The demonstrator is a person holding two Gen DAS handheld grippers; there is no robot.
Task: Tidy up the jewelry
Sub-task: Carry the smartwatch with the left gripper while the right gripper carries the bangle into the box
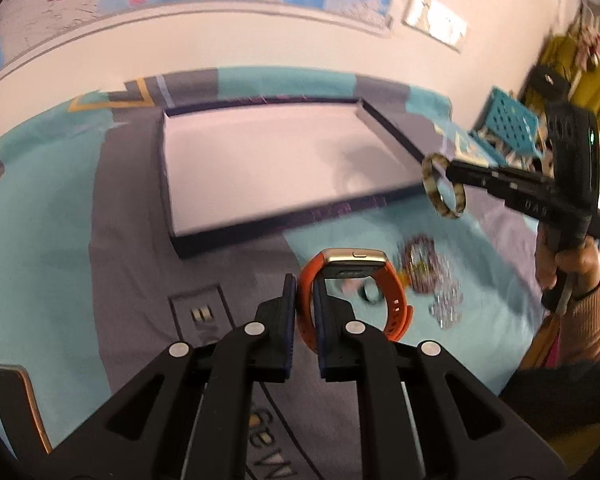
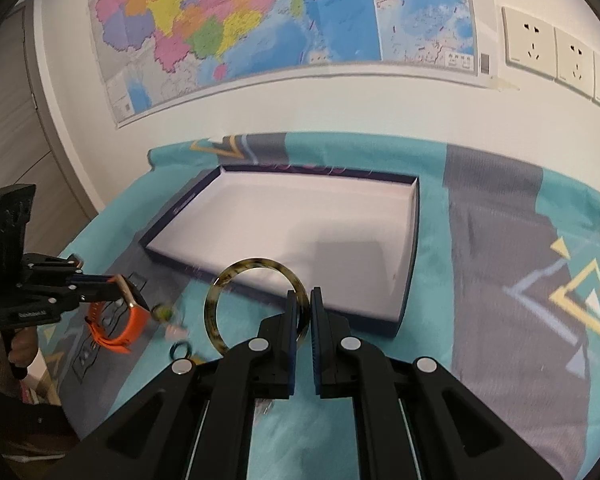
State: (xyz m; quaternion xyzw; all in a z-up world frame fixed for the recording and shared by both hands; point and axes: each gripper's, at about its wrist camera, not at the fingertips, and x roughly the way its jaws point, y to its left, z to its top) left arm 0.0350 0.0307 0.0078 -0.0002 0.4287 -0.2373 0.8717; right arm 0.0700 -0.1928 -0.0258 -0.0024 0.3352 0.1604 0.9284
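Observation:
My left gripper point(image 1: 305, 292) is shut on the strap of an orange watch point(image 1: 384, 300) with a gold case, held above the cloth. In the right wrist view the same watch point(image 2: 118, 326) hangs from the left gripper point(image 2: 118, 284) at the far left. My right gripper point(image 2: 303, 300) is shut on a tortoiseshell bangle point(image 2: 216, 300), lifted just in front of the shallow white-lined box point(image 2: 408, 280). From the left wrist view the bangle point(image 1: 458, 200) hangs off the right gripper point(image 1: 450, 174) near the box point(image 1: 284, 224) corner.
A small heap of beaded and silver jewelry point(image 1: 432, 276) lies on the teal and grey cloth point(image 1: 52, 240). A dark ring point(image 2: 179, 349) and small pieces point(image 2: 164, 313) rest on the cloth. A blue basket point(image 1: 508, 124) stands at the right. Wall map and sockets point(image 2: 548, 48) are behind.

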